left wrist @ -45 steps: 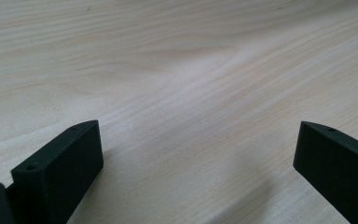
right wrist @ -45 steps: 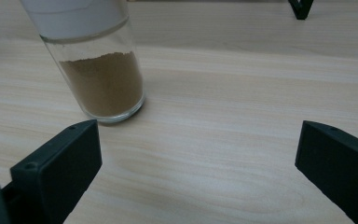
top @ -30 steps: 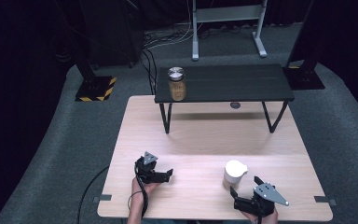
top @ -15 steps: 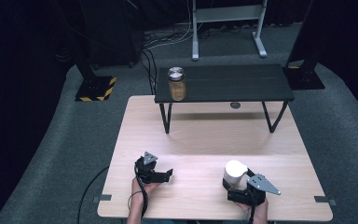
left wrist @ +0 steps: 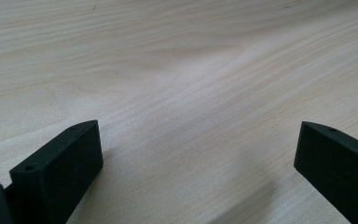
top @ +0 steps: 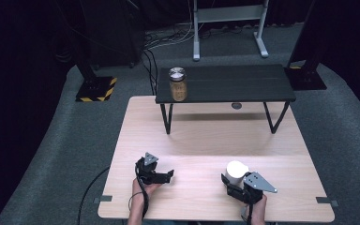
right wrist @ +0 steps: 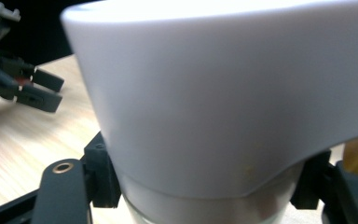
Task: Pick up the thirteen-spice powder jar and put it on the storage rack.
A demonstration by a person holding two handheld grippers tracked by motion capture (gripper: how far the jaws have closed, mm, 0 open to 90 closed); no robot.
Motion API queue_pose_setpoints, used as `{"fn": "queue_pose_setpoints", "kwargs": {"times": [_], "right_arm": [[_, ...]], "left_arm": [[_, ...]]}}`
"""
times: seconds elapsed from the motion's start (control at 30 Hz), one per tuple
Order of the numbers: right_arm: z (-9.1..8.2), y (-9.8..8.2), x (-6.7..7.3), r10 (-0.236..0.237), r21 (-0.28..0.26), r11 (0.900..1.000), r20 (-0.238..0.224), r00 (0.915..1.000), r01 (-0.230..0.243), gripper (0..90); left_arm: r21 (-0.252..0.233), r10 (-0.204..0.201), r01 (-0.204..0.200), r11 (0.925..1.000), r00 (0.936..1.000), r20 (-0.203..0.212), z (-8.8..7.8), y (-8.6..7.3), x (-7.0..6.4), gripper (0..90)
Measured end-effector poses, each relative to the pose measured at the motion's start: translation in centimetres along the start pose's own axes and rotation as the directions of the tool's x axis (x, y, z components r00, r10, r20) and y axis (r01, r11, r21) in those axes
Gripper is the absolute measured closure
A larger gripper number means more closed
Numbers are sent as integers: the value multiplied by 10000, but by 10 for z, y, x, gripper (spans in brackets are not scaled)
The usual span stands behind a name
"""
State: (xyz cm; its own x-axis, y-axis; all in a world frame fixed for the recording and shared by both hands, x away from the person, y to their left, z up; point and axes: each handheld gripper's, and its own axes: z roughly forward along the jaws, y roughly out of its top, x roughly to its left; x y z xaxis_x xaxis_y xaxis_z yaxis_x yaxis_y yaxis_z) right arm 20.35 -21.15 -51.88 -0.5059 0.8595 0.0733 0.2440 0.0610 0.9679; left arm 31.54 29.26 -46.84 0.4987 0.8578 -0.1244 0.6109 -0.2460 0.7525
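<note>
The right gripper is now clamping its just-closed jaws on the white cup; lifting looks next, while the left gripper is idling wide on the desk.

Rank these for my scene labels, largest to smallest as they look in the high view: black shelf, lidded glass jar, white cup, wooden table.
1. Wooden table
2. Black shelf
3. Lidded glass jar and white cup: they look about alike, and the cup is partly hidden by the right gripper, so no ranking between them.
</note>
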Motion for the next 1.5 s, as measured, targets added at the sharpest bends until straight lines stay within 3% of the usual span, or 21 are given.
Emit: {"fn": "queue_pose_setpoints", "kwargs": {"times": [0.17,0.47,0.83,1.5], "right_arm": [[-3,-4,8,121,-169,9998,372,9992,-115,297],[-13,0,8,526,21,9986,732,9959,-529,298],[-30,9,4,757,-181,9971,1249,9893,-741,299],[-42,30,-14,1107,-159,9939,1432,9835,-1095,297]], "left_arm": [[5,-3,3,10000,10000,-2,0,0,0,7],[-15,-8,8,10000,10000,30,0,0,1,10],[-25,-14,14,10000,10000,66,0,0,1,10],[-18,35,-35,10000,10000,16,0,0,0,12]]}}
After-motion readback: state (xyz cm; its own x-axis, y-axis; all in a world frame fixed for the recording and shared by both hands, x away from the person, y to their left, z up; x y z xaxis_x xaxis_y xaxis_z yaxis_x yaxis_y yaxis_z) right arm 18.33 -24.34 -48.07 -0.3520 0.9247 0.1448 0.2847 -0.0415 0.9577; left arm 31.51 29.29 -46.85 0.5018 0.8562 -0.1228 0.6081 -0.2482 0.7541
